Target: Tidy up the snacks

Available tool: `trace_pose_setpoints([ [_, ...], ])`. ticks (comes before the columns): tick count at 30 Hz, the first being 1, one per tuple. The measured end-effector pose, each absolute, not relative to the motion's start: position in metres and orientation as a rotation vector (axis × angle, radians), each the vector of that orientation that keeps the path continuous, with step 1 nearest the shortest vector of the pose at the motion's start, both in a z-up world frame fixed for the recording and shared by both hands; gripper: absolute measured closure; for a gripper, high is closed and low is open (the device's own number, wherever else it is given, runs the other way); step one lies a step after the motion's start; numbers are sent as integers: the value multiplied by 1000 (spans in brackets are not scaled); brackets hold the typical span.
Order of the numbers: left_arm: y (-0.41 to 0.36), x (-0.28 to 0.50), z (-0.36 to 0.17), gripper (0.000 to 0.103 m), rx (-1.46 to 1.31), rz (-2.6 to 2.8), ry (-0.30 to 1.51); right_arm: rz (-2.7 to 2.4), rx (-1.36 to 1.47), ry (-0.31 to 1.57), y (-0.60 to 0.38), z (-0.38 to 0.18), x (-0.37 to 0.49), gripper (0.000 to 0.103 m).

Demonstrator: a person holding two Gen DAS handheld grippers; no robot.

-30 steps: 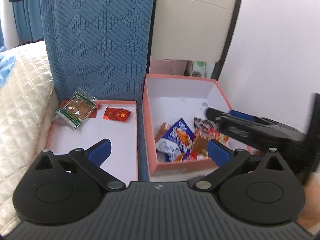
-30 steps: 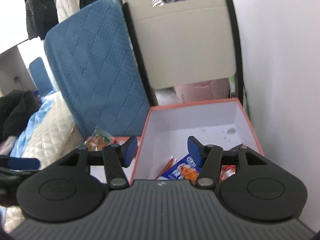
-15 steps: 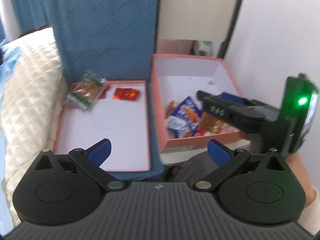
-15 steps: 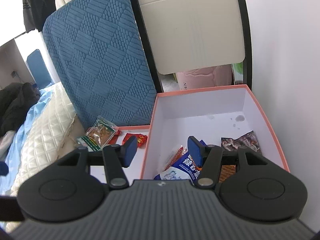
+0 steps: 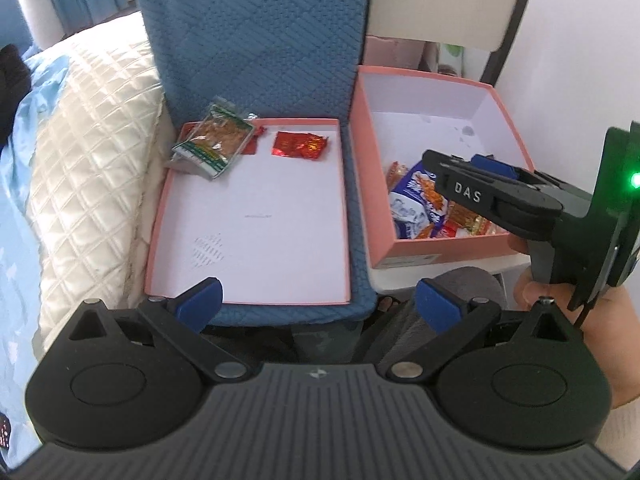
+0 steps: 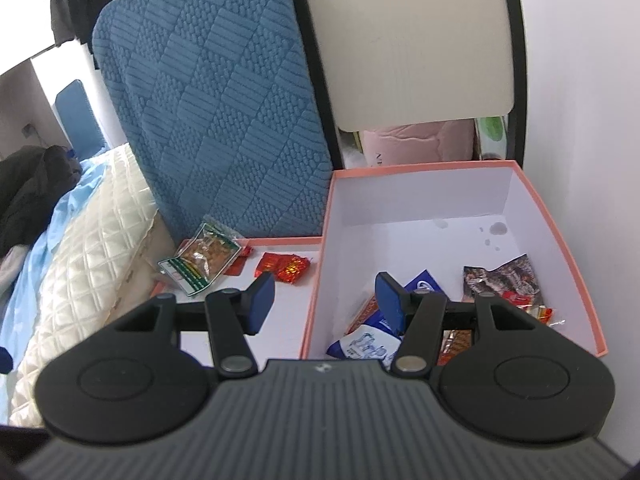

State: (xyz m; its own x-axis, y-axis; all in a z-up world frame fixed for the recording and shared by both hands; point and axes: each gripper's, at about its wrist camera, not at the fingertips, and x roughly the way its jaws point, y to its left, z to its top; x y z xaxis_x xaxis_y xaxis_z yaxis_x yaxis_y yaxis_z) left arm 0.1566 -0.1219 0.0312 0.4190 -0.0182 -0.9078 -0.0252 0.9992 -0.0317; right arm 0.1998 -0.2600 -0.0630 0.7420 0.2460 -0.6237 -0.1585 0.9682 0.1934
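1. Our left gripper (image 5: pixel 318 306) hangs spread and empty above the shallow lid (image 5: pixel 256 216) (two packets at its far end).
2. Our right gripper (image 6: pixel 324 300), jaws apart, grips nothing; snacks (image 6: pixel 500 280) lie just beyond, inside the deep box (image 6: pixel 560 248).

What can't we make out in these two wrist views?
- Snacks at the near end of the deep box: right wrist view, hidden behind the right gripper; its open jaws hold nothing.
- Blue-and-white packet: left wrist view, partly covered by the right gripper; print too small.
- Small red wrapper under the green packet: mostly hidden, both views.
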Motion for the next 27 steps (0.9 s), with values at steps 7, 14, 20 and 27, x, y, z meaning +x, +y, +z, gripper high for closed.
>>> trace_pose_setpoints([
  [7, -91, 152, 33, 0, -114, 46, 1160, 245, 108, 722, -241, -66, 199, 45],
  [14, -73, 151, 29, 0, -170, 39, 1139, 277, 89, 737, -219, -71, 195, 45],
  [20, -37, 165, 9, 0, -245, 99, 1072, 295, 76, 758, -207, -83, 191, 45],
  [27, 10, 187, -26, 0, -350, 128, 1029, 304, 45, 770, -194, -100, 191, 45],
])
